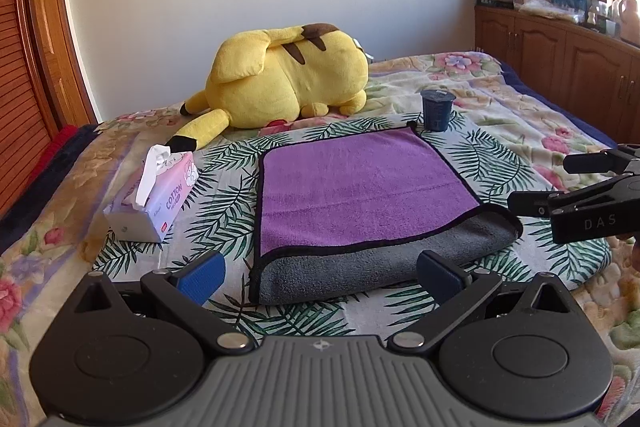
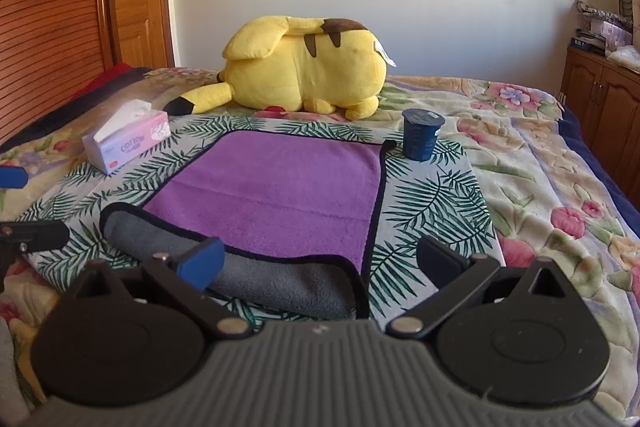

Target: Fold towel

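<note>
Both grippers, left gripper (image 1: 320, 273) and right gripper (image 2: 320, 263), are held wide-jawed, empty; lower-centre, towel (image 1: 360, 179) is only partly folded.

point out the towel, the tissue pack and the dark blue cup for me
towel (image 1: 360, 183), left wrist view, on the purple top face
tissue pack (image 1: 168, 203), left wrist view, on the printed side facing the camera
dark blue cup (image 2: 419, 141), right wrist view, on the cup's side wall

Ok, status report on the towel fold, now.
Left gripper open, empty. Right gripper open, empty. Towel flat on bed, near edge turned over, grey side up. Cup by far corner, tissue box left, both clear.
</note>
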Demonstrator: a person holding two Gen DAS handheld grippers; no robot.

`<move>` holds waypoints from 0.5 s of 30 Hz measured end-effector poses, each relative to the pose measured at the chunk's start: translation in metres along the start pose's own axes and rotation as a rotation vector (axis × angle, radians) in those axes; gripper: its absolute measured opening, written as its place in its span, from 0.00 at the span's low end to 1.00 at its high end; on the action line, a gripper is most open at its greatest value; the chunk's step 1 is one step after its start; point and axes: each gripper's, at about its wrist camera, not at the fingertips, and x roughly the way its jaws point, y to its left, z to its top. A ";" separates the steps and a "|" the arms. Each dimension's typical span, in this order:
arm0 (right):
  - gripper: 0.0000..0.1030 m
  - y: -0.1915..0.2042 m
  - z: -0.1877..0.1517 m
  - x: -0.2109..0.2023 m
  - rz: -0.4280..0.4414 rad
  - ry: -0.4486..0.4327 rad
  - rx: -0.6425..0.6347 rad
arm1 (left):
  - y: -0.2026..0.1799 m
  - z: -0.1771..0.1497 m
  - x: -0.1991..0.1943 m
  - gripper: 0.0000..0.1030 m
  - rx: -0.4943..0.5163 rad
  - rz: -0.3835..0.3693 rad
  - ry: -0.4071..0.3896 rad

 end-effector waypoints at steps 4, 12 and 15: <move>0.89 -0.004 0.001 0.010 0.014 0.022 0.008 | 0.003 0.002 0.012 0.84 0.017 0.000 0.015; 0.85 -0.014 0.000 0.026 0.033 0.063 0.022 | 0.010 0.001 0.038 0.84 0.041 -0.004 0.062; 0.84 -0.016 0.001 0.033 0.034 0.084 0.024 | 0.012 0.000 0.049 0.81 0.053 -0.010 0.088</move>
